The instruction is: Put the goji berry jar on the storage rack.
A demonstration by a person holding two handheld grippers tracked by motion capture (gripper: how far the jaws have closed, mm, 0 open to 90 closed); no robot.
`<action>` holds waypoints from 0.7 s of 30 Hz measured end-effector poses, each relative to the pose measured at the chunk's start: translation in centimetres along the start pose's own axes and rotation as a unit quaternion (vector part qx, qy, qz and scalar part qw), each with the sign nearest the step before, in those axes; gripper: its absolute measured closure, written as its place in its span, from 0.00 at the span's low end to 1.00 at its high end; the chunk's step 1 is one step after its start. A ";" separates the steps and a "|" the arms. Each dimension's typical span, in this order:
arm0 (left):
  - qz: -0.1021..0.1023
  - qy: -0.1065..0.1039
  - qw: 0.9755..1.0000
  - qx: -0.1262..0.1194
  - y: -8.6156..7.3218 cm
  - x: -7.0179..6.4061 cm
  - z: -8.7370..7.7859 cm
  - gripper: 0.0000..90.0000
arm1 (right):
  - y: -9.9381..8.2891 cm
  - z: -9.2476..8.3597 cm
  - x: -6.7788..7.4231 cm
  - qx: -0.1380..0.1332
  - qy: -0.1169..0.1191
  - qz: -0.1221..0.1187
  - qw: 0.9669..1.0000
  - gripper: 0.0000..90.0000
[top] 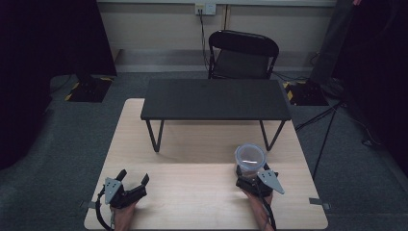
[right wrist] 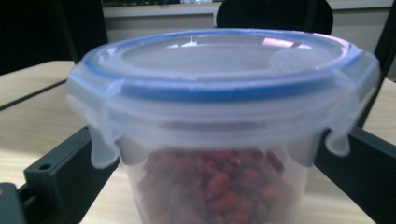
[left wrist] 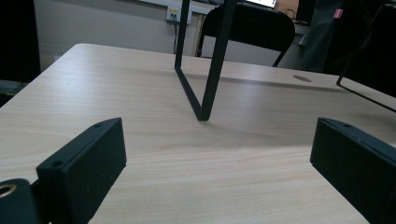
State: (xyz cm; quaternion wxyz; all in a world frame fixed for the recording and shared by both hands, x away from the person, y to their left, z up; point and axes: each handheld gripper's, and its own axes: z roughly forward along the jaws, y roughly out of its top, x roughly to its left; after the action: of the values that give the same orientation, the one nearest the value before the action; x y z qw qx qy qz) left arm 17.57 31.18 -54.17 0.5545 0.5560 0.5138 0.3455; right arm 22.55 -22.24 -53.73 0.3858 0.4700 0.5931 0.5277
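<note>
A clear round plastic container (top: 250, 159) with a blue-rimmed clip lid stands on the wooden table (top: 192, 192) at the front right. In the right gripper view the container (right wrist: 210, 116) sits very close and holds reddish-brown dried pieces. My right gripper (top: 252, 172) has it between its jaws, which stand wide apart, one close to each side wall (right wrist: 210, 158). My left gripper (top: 133, 176) rests at the front left of the table, open, with bare wood between its fingers (left wrist: 219, 140).
A low black shelf on thin wire legs (top: 215, 98) stands across the far half of the table; one leg (left wrist: 205, 93) is ahead of the left gripper. A black chair (top: 243, 53) is behind the table. Stands and cables line the right side.
</note>
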 end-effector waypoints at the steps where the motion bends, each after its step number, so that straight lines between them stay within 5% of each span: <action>1: -0.001 0.000 1.000 0.000 0.0 0.0 0.0 0.03 | -0.2 0.2 0.0 -0.007 0.000 -0.005 1.000 0.00; 10: -0.004 -0.001 1.000 -0.003 -0.1 0.0 -0.1 0.03 | -0.1 2.2 0.4 -0.013 -0.003 -0.013 1.000 0.00; 21: -0.002 -0.002 1.000 -0.003 -0.1 0.0 -0.1 0.03 | 0.3 1.9 0.1 -0.005 0.003 -0.014 1.000 0.00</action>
State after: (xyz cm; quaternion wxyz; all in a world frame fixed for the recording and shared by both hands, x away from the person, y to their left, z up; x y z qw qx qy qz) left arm 17.45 31.18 -54.26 0.5580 0.5537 0.5128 0.3452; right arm 24.40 -21.64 -53.70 0.3936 0.4585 0.5978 0.5268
